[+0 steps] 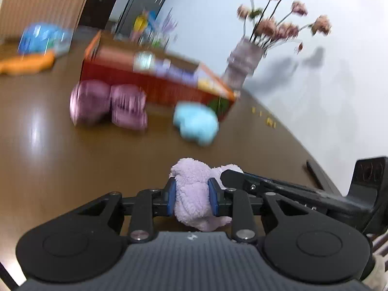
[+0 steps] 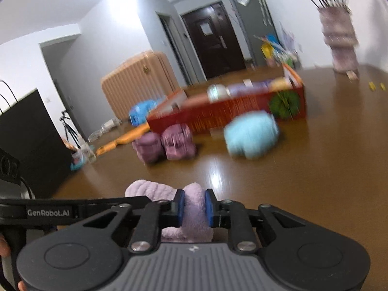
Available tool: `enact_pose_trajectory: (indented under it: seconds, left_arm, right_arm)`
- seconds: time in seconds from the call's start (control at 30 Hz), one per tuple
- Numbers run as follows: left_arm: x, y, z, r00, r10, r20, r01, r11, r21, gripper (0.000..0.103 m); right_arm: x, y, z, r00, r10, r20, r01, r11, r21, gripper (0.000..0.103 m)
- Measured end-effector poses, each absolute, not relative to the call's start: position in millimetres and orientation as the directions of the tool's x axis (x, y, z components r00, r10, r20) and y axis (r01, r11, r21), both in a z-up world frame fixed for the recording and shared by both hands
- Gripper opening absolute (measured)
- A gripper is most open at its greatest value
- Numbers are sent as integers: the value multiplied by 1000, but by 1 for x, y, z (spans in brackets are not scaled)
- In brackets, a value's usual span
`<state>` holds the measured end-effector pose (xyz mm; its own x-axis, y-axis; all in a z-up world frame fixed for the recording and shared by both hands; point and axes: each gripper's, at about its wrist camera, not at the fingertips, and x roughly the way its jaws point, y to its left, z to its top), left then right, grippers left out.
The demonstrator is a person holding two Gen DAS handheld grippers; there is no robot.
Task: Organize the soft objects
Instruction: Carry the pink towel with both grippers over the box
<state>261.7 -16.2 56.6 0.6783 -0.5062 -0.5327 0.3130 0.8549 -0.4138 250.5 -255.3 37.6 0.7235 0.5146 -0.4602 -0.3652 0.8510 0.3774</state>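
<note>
Left wrist view shows the left gripper [image 1: 191,197] with its blue-padded fingers [image 1: 171,195] closed onto a lilac plush cloth [image 1: 191,194], the fabric bulging above and below the pads. From the right side of this view, the right gripper [image 1: 226,173] reaches in and its dark tip touches the same cloth at its far edge. Beyond, on the brown counter [image 1: 72,165], two folded mauve soft items [image 1: 109,103] lie side by side just in front of a red box [image 1: 150,82], and a light blue soft item [image 1: 196,123] lies near the box's right corner. An orange soft item [image 1: 26,64] and a blue package [image 1: 41,37] sit well apart to the far left, blurred. A vase of pink flowers [image 1: 245,58] stands by the white wall.

Right wrist view shows the right gripper [image 2: 194,207] likewise pinched tight on the lilac plush cloth [image 2: 195,208], which spreads left toward the black arm of the left gripper [image 2: 135,200], lettered "GenRobot.AI". The cloth hangs between both grippers, held just above the counter [image 2: 315,169]. Ahead lie the mauve soft items [image 2: 165,145], the light blue soft item [image 2: 252,137], and the red box [image 2: 228,111] with blurred contents inside. A peach ribbed suitcase [image 2: 138,82] and a dark door [image 2: 215,41] stand behind.
</note>
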Motion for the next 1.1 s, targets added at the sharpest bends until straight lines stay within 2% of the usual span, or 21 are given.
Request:
enact_pose_trajectory:
  seconds: [0.17, 0.23, 0.43, 0.5, 0.6, 0.63, 0.67, 0.73, 0.77, 0.9, 1.0, 1.1]
  left_arm:
    - [336, -1, 112, 766, -466, -442, 356, 881, -311, 28]
    - [377, 4, 125, 784, -433, -444, 345, 899, -268, 28]
    - [520, 7, 112, 761, -268, -591, 266, 959, -92, 30]
    - [546, 0, 97, 743, -212, -635, 276, 961, 2, 32]
    - [571, -6, 74, 729, -124, -673, 268, 957, 114, 32]
    - [571, -2, 67, 725, -116, -679, 272, 954, 127, 35]
    - [569, -1, 64, 726, -134, -674, 286, 951, 120, 46]
    - [561, 3, 64, 739, -167, -653, 305, 947, 103, 57]
    - [556, 2, 65, 750, -170, -640, 312, 943, 115, 59]
    - [547, 9, 75, 739, -200, -643, 319, 945, 74, 61]
    - [535, 18, 95, 745, -212, -633, 304, 952, 39, 62]
    - [517, 28, 121, 769, -210, -604, 280, 960, 23, 67]
  right_arm:
    - [335, -238, 91, 738, 560, -377, -463, 826, 320, 17]
    - [385, -222, 108, 730, 570, -378, -488, 821, 295, 17]
    - [542, -164, 101, 647, 517, -560, -428, 855, 295, 17]
    - [580, -145, 86, 610, 453, -650, -375, 888, 266, 17]
    - [610, -124, 67, 576, 395, -716, -350, 910, 221, 20]
    - [618, -118, 62, 550, 389, -739, -356, 910, 214, 21]
    - [622, -115, 60, 540, 386, -748, -352, 911, 215, 22]
    - [626, -113, 62, 535, 388, -751, -361, 908, 212, 33]
    - [626, -111, 63, 529, 395, -751, -370, 904, 214, 44]
    - [618, -112, 70, 521, 414, -746, -388, 894, 225, 56]
    - [600, -118, 90, 543, 423, -725, -402, 889, 218, 59]
    - [579, -136, 123, 586, 421, -693, -414, 890, 190, 62]
